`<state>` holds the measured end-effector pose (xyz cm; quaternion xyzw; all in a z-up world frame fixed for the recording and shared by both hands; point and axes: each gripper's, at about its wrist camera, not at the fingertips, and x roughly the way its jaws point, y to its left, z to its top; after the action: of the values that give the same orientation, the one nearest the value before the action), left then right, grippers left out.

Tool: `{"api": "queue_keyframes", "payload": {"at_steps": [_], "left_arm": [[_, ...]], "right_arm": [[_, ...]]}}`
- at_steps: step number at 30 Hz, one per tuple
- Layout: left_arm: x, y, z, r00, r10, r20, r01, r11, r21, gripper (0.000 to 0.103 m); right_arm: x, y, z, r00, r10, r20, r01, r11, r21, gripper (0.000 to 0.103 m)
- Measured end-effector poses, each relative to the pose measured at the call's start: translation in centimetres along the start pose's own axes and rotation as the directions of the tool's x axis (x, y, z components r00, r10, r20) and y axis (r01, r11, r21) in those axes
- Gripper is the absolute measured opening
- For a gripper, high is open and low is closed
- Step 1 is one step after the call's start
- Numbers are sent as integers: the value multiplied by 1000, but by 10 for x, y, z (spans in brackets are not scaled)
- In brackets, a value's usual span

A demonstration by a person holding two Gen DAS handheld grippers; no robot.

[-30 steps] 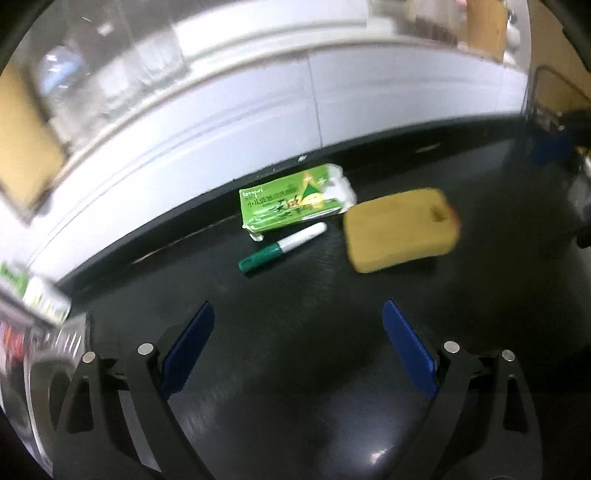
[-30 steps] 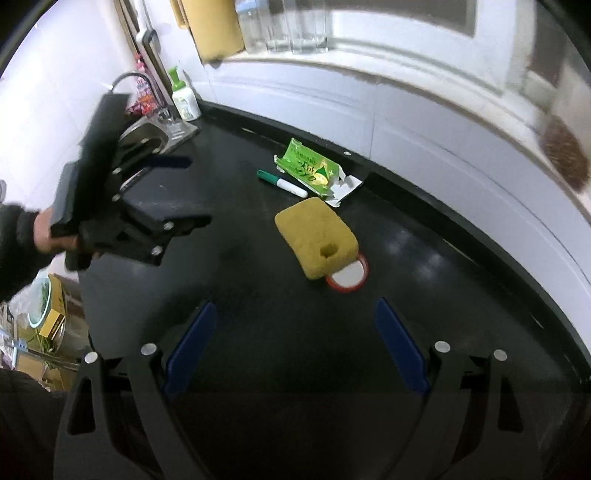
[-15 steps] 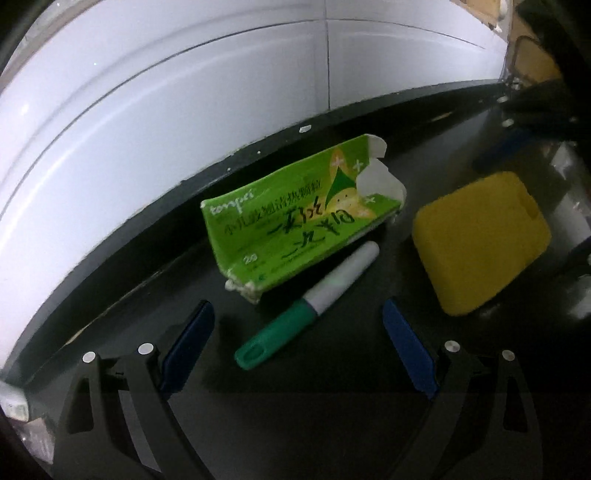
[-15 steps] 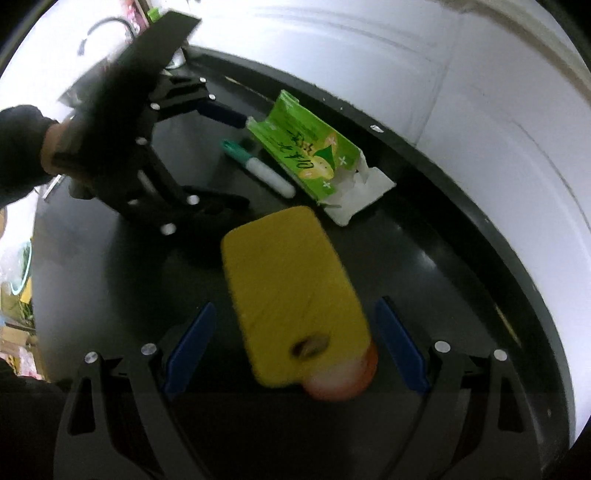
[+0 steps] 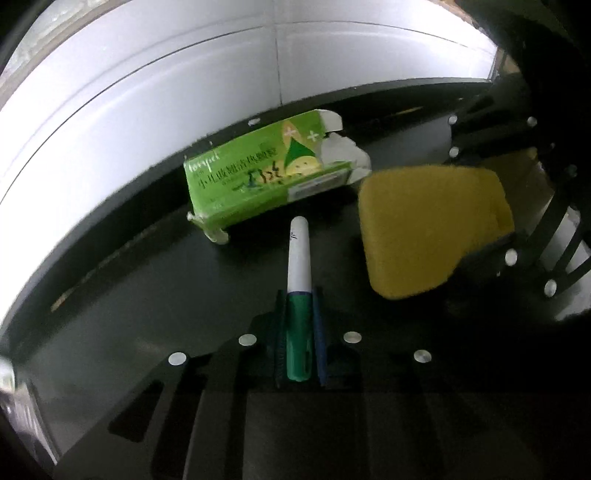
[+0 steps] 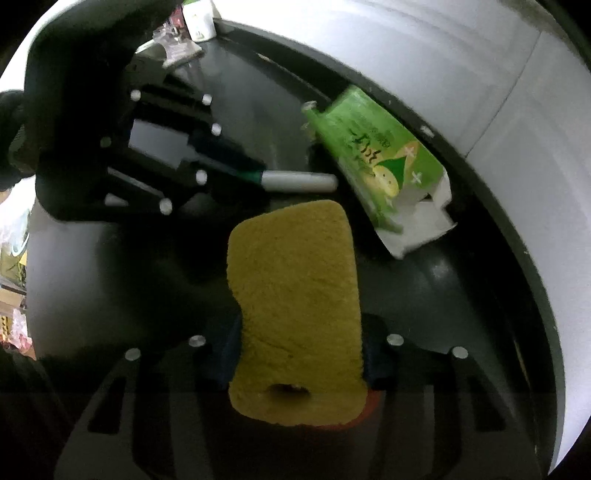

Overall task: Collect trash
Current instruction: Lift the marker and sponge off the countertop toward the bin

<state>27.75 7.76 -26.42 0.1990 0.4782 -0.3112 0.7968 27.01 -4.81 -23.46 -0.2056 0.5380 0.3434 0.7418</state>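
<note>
A green-capped white marker (image 5: 300, 295) lies on the black counter; my left gripper (image 5: 300, 332) is shut on its green cap end. The marker also shows in the right wrist view (image 6: 295, 181). A yellow sponge (image 6: 295, 310) sits between the fingers of my right gripper (image 6: 299, 354), which is shut on its near end. The sponge also shows in the left wrist view (image 5: 432, 229). A torn green carton (image 5: 269, 177) lies by the wall behind both; it also shows in the right wrist view (image 6: 380, 162).
The black counter (image 5: 147, 295) meets a white tiled wall (image 5: 184, 92) just behind the carton. A red-rimmed lid (image 6: 371, 400) peeks from under the sponge. A sink area with a bottle (image 6: 195, 22) lies at the far left.
Both grippers moved forward and went from open to shut: the left on the marker, the right on the sponge. The marker now points straight ahead between the left fingers.
</note>
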Motion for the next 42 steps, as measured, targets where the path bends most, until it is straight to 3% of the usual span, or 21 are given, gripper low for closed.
{"api": "queue_keyframes", "payload": {"at_steps": [4,8,12,15,21,28,38,42], "left_arm": [[-30,-14,-9,999,37,10,-36,996,-87,13],[-70,-26,-12,995,94,37,-84,974,-208,13],[-105,-51,-11,986,162,34,-141,929,-341,13],[-139,-81,-28,974,224,12,-199,885,-420,13],[-175,-124,-46,957,288,-15,-256,825,-503,13],[-201,-157,-64,938,345,-38,-307,774,-554,13],[-226,-170,-86,914,401,-57,-355,725,-590,13],[-238,-166,-105,901,428,-72,-374,683,-627,13]], "right_arm": [[-36,7,-10,998,-9,65,5,999,51,47],[-67,13,-19,993,-21,115,12,997,81,47],[-108,37,-31,986,-46,163,33,996,84,47],[-131,49,-37,980,-69,188,55,995,82,47],[-163,75,-63,973,-69,222,52,995,83,47],[-182,104,-86,971,-57,231,44,997,62,47],[-193,129,-94,968,-44,248,40,999,20,47],[-192,148,-86,969,-22,247,29,999,-25,47]]}}
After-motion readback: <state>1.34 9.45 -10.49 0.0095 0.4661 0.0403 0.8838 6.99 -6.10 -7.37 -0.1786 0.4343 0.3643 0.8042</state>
